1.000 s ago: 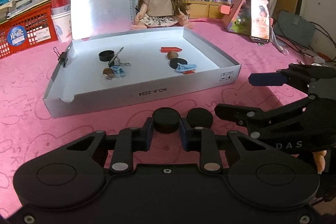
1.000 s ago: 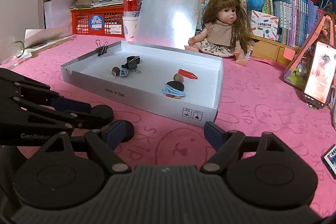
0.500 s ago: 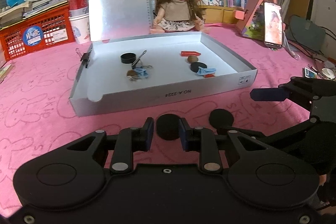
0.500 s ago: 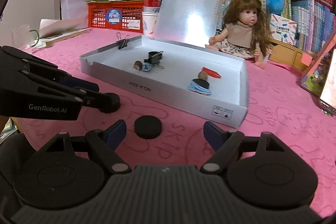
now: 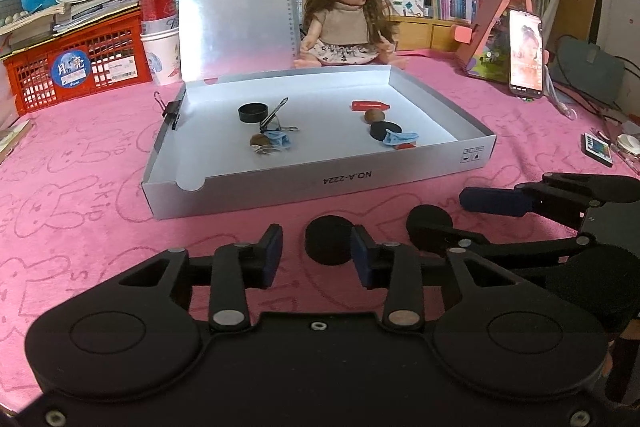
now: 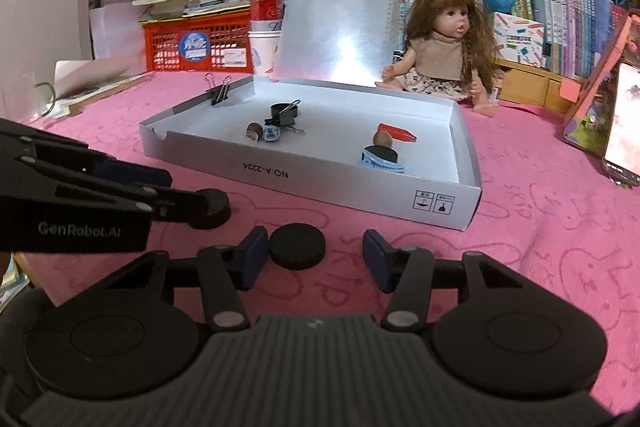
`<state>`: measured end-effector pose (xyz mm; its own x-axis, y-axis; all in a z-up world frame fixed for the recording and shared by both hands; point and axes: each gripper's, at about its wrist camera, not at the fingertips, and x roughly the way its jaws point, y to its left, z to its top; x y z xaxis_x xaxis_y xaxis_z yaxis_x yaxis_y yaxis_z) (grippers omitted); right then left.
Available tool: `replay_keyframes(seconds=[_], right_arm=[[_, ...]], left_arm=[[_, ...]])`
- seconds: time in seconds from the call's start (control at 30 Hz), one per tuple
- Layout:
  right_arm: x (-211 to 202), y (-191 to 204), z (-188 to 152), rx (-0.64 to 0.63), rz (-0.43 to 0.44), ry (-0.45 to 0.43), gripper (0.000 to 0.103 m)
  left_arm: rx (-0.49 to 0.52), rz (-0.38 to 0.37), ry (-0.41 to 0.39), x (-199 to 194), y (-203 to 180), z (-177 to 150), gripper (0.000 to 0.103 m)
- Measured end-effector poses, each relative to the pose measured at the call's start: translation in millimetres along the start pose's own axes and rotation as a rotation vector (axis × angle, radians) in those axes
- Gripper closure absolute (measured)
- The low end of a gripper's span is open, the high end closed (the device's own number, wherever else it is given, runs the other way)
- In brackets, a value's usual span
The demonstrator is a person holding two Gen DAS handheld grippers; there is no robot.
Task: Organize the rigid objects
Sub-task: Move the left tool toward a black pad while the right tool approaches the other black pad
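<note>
Left wrist view shows the left gripper with jaws that have just been opening, spread around a black disc lying flat on the pink cloth; the disc touches the right pad only. It is round, so no long axis shows. Right gripper jaws have just been closing around a second black disc, also flat, nearest the left pad, in front of the white box.

Black grippers, seemingly navy-padded fingers
</note>
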<state>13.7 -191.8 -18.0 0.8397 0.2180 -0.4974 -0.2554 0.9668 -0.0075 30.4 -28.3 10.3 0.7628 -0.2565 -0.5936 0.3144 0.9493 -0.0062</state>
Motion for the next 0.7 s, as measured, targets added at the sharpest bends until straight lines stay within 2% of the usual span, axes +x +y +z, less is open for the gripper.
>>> replay_keyframes(seconds=[0.07,0.3,0.5,0.57,0.7], right_arm=[[0.4,0.9,-0.8,0.013,-0.010,-0.004,0.050],[0.3,2.2,-3.9,0.051,-0.074,-0.023,0.050],[1.7,1.6,-5.2,0.073,-0.122,-0.026,0.048],[2.6,0.6,-5.8,0.088,-0.130,-0.026,0.039],[3.4,0.9,-6.0,0.100,-0.143,-0.026,0.039]], left_arm=[[-0.004,0.004,0.000,0.6,-0.6,0.1,0.066],[-0.012,0.021,-0.014,6.4,-1.9,0.7,0.062],[-0.017,0.021,-0.015,8.7,-2.8,0.8,0.062],[-0.024,0.024,-0.020,9.7,-3.2,0.6,0.061],[-0.040,0.021,-0.024,11.8,-1.9,0.3,0.061]])
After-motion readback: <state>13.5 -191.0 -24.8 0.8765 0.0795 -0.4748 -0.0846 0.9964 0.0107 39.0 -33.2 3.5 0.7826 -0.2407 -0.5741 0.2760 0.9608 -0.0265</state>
